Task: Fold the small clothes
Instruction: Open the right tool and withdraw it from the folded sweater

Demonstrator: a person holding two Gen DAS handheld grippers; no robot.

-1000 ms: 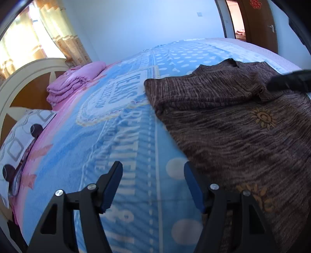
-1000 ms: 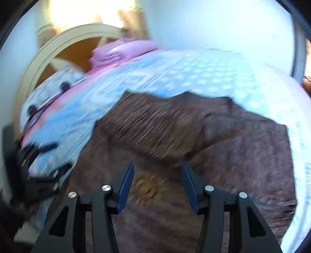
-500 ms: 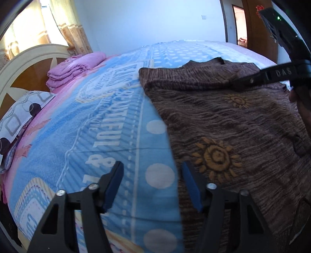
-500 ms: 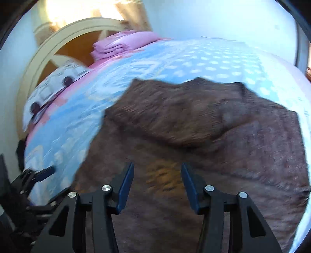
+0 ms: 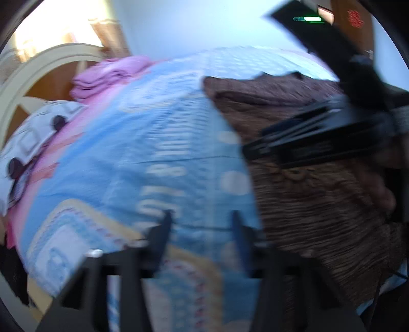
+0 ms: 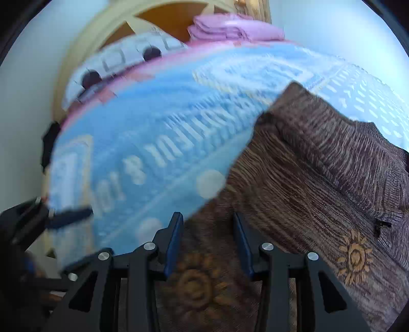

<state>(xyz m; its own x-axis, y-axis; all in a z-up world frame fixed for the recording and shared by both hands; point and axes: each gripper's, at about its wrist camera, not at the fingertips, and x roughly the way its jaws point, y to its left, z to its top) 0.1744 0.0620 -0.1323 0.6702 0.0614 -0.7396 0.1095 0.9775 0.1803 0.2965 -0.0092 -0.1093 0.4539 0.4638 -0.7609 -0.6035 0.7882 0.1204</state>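
A brown knit sweater (image 5: 319,204) with orange sun motifs lies spread flat on the blue bedspread (image 5: 153,153), one sleeve folded across its top. My left gripper (image 5: 200,219) hovers over bare bedspread just left of the sweater's edge. Its jaws are opening and nothing is between them. My right gripper (image 6: 207,219) hangs over the left edge of the sweater (image 6: 319,166), beside a sun motif. Its jaws are closing, and the pads are not pressing the cloth below. Both views are blurred by motion.
A pile of folded pink bedding (image 6: 230,28) sits at the head of the bed next to a patterned pillow (image 6: 122,56) and the cream headboard (image 6: 89,38). The bed's near edge is just below the left gripper. A wooden door (image 5: 352,23) stands at the far right.
Both grippers have drawn back toward the bed's near edge. The right gripper has swung left and rolled, from the sweater's middle to its left edge, and its jaws are narrower.
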